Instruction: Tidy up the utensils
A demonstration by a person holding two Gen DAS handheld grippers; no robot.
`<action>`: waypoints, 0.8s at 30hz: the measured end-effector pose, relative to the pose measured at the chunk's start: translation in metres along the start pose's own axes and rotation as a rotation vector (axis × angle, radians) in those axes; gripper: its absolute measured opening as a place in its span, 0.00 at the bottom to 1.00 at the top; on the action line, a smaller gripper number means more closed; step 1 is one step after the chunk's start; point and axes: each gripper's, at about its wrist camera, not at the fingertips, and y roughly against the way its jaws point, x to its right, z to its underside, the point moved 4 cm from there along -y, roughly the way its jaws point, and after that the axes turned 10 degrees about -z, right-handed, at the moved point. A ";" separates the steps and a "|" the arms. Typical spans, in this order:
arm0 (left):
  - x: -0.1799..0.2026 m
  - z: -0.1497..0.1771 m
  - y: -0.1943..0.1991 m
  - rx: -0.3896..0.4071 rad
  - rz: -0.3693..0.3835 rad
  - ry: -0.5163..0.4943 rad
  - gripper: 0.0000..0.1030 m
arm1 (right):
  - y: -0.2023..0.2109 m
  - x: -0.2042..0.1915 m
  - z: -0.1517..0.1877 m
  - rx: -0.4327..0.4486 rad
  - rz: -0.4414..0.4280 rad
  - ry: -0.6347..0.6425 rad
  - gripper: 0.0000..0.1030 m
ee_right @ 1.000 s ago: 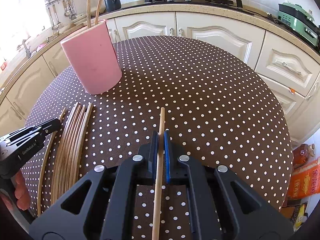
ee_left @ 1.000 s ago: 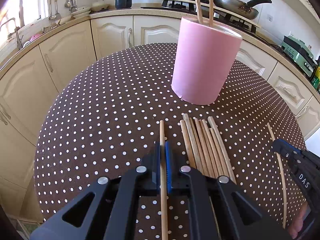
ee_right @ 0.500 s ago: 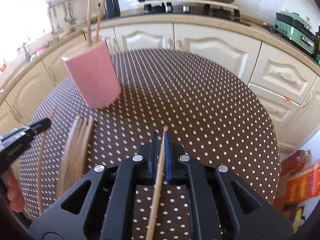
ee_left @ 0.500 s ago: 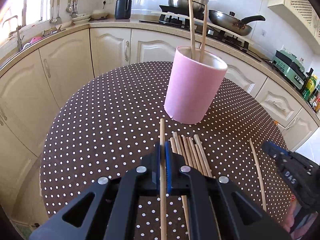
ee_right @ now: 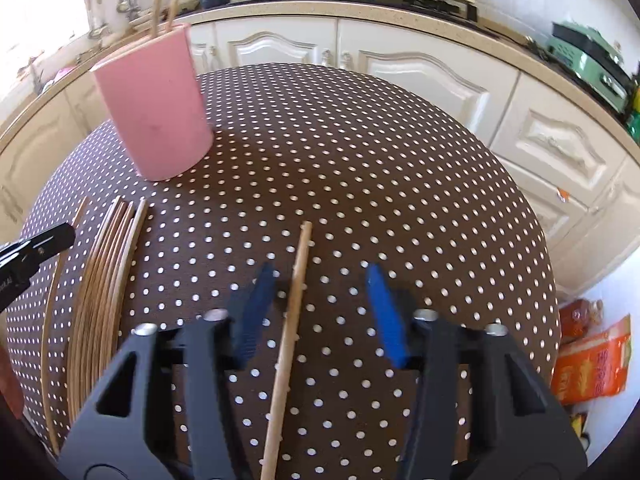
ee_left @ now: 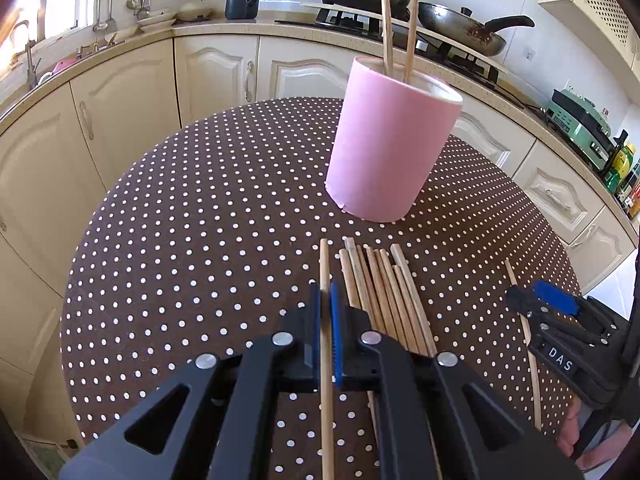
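The left gripper (ee_left: 326,300) was clamped on a single chopstick (ee_left: 325,264), held along its fingers with the tip pointing toward the pink cup (ee_left: 390,144). Just to its right a bundle (ee_left: 380,280) of loose chopsticks lay side by side on the polka-dot desk (ee_left: 200,208), their far ends near the cup's base. The cup stood upright further back and already held two sticks (ee_left: 396,20), leaning on its rim.

Further right, one stick (ee_right: 294,300) lay between the fingers of the right gripper (ee_right: 320,312), whose jaws stood wide apart and touched nothing; whether that stick rested on the desk or was dropping could not be told. The cup sat well off to this gripper's left.

The step in hand seemed to be loading sticks into the cup one at a time. The left stick looked ready to go: it would need lifting, tipping upright and lowering inside the rim without knocking the cup. The right gripper would first have to close on its stick again.
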 end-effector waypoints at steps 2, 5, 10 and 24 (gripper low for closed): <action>0.000 0.001 -0.002 -0.005 0.001 0.000 0.05 | -0.002 -0.005 -0.001 -0.001 -0.007 0.026 0.28; -0.001 0.001 -0.004 -0.010 0.008 0.004 0.05 | -0.003 -0.011 -0.001 -0.009 -0.021 0.052 0.19; -0.007 0.003 -0.003 -0.010 0.022 0.024 0.05 | -0.003 -0.008 -0.003 0.000 -0.044 0.014 0.06; -0.005 -0.009 0.024 0.063 0.034 0.033 0.05 | 0.025 -0.004 -0.022 0.115 -0.102 -0.020 0.06</action>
